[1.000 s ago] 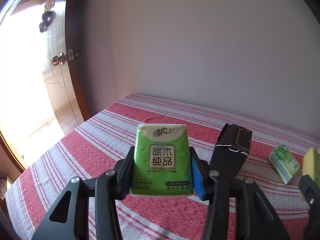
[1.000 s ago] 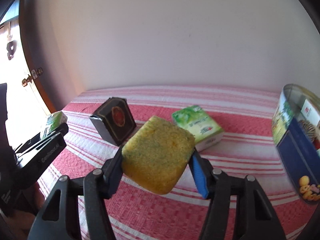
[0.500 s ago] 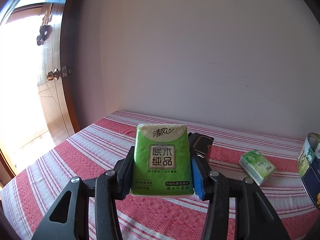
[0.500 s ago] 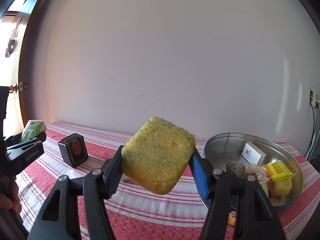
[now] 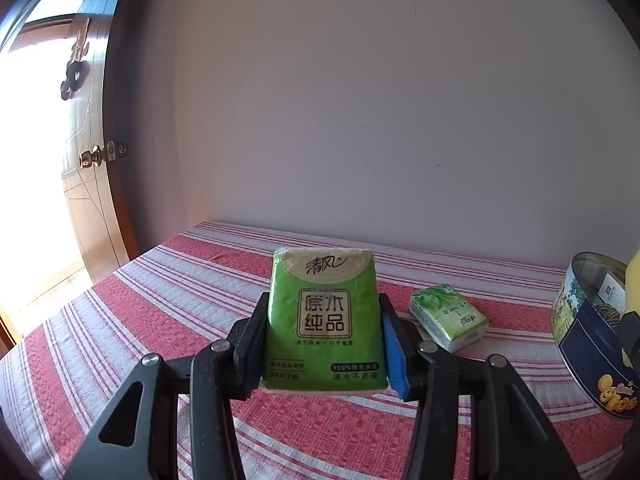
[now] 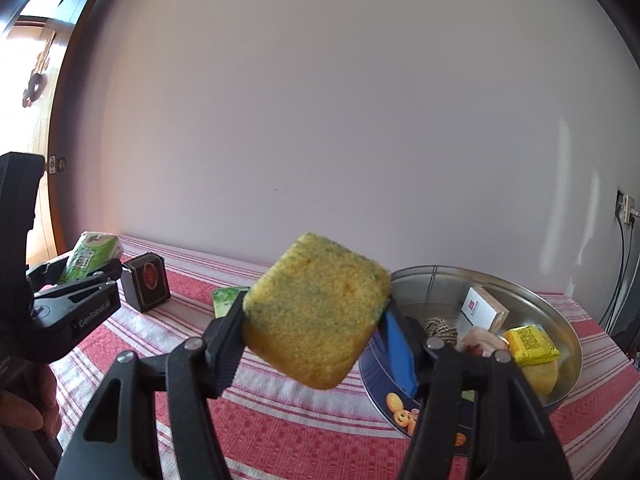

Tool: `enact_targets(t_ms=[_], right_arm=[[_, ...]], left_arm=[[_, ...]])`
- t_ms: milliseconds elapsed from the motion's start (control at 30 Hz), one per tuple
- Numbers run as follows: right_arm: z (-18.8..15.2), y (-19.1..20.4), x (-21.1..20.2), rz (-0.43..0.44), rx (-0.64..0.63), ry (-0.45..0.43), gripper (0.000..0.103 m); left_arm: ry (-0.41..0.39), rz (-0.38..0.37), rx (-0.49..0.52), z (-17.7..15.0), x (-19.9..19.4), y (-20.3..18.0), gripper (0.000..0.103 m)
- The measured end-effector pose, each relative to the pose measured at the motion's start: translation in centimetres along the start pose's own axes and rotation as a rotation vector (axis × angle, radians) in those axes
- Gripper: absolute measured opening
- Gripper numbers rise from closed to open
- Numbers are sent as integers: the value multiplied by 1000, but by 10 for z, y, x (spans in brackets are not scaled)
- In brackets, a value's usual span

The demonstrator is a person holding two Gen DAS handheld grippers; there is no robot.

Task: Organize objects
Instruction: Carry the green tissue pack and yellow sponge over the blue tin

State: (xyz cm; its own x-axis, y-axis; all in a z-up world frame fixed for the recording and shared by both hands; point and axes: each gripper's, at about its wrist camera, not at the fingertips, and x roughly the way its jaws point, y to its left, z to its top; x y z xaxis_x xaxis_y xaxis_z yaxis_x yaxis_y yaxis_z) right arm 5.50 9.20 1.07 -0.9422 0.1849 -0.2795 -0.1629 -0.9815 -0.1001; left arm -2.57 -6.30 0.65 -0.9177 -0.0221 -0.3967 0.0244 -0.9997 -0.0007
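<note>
While both tools are hanging above the red-and-white striped tablecloth (image 5: 160, 320), the left gripper (image 5: 323, 334) is clamping a green tissue pack (image 5: 323, 320) upright between its two fingers, the jaws standing only as far apart as the pack is wide and the pads pressing on its left and right sides. The right gripper (image 6: 316, 320) is squeezing a yellow sponge (image 6: 316, 312) flecked with green, tilted so that one corner is pointing down, with its jaws partly spread to the sponge's width. Seen from the right wrist, the sponge is hovering just left of a round metal cookie tin (image 6: 560, 320), which is sitting on the cloth and already holding a white box (image 6: 482, 307), a ball of twine (image 6: 440, 326) and a yellow packet (image 6: 530, 344). A second, paler tissue pack (image 5: 448, 322) is lying flat on the cloth just right of the left gripper, and a small black box (image 6: 146, 286) is standing farther left, near the wall. A person's hand (image 6: 28, 404) is showing at the left edge.
</note>
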Motion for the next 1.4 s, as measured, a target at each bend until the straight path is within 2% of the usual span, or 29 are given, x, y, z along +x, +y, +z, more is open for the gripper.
enact_targets(t_ms=[567,1033,1400], right_arm=[[-10,-65,-25,-60,-33,-17,63],[-14,-117,-36,-128,-39,-30,63],[-12,-134,-40,-176,-67,-67,63]], left_arm=[[15,-97,55,-15,-29,-77,51],[29,-155,88,-19,-41,-122,51],[27,-199,93,-19,-46,-145,51]])
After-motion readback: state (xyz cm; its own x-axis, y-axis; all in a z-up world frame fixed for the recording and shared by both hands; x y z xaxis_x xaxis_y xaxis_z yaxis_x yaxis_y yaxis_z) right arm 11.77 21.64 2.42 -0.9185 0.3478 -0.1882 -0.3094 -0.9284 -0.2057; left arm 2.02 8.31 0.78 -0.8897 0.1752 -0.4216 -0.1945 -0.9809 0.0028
